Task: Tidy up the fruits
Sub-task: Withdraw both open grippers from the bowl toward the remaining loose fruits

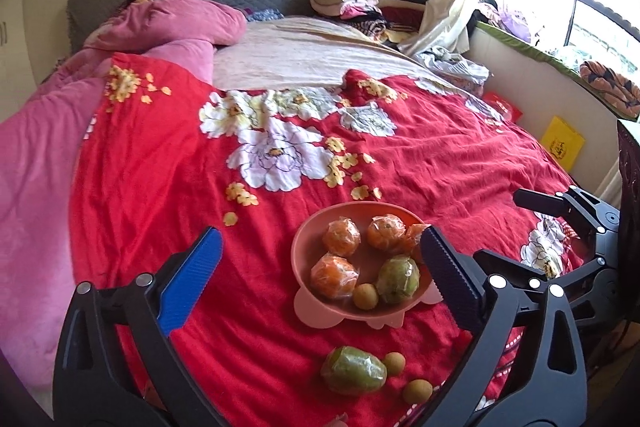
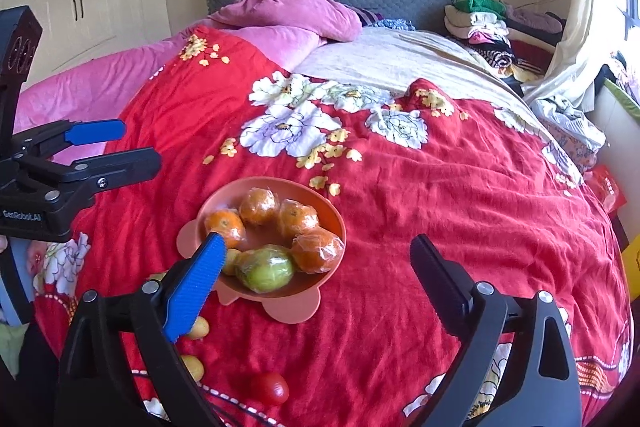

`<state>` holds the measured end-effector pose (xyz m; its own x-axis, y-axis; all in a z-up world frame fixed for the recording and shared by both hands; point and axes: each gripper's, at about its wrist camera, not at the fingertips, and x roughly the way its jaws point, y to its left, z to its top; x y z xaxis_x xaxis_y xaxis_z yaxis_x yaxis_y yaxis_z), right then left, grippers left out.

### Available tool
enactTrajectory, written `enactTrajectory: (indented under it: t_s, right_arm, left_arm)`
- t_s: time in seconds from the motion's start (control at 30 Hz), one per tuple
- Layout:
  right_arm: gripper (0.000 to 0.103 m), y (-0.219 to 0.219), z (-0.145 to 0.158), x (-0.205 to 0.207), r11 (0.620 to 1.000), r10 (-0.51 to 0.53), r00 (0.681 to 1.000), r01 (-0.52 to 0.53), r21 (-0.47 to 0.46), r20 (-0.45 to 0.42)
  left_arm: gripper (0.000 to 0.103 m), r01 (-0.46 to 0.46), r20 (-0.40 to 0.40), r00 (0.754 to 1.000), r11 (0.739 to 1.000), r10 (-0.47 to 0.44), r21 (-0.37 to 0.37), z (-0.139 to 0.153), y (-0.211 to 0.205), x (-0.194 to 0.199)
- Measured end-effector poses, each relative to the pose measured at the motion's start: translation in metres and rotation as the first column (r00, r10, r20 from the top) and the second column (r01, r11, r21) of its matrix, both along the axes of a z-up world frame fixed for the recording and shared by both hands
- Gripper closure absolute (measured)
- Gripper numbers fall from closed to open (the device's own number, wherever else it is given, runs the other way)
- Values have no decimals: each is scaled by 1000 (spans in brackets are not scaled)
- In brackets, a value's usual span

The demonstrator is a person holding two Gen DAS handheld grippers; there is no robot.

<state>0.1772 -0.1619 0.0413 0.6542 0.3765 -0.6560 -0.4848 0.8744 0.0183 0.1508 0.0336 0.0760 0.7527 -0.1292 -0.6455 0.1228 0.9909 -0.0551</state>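
Now both tools stand wide open and empty above the bed (image 1: pixel 168 187).
Left tool (image 1: pixel 320 283), right tool (image 2: pixel 316 279): the wrapped green fruit (image 1: pixel 354 371) at 6 o'clock from the bowl (image 1: pixel 304 227) looks slippery and soft; grip its middle gently.

- In the left wrist view, the fourth wrapped orange (image 1: pixel 416 233) in the pink bowl (image 1: pixel 308 231) is half hidden behind a dark finger (image 1: pixel 448 275) of the left hand-held gripper (image 1: pixel 320 259).
- At 6 o'clock of that view, something pinkish (image 1: pixel 340 419) is cut off by the edge; I cannot tell what it is.
- In the right wrist view, a small longan (image 2: pixel 231 261) in the bowl is partly covered by the blue finger (image 2: pixel 196 287).
- At 7 o'clock, two yellowish fruits (image 2: pixel 198 329) peek from behind the same finger.
- The yellow packet's (image 1: pixel 562 143) print is too small to read.
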Motion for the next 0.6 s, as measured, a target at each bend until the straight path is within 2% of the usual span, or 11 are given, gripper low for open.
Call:
enactTrajectory:
  t_s: [0.6]
  right_arm:
    - [7, 14, 12, -32, 999, 41, 999, -41, -4, 27]
  left_arm:
    - [10, -101, 62, 993, 994, 99, 40, 16, 19, -45]
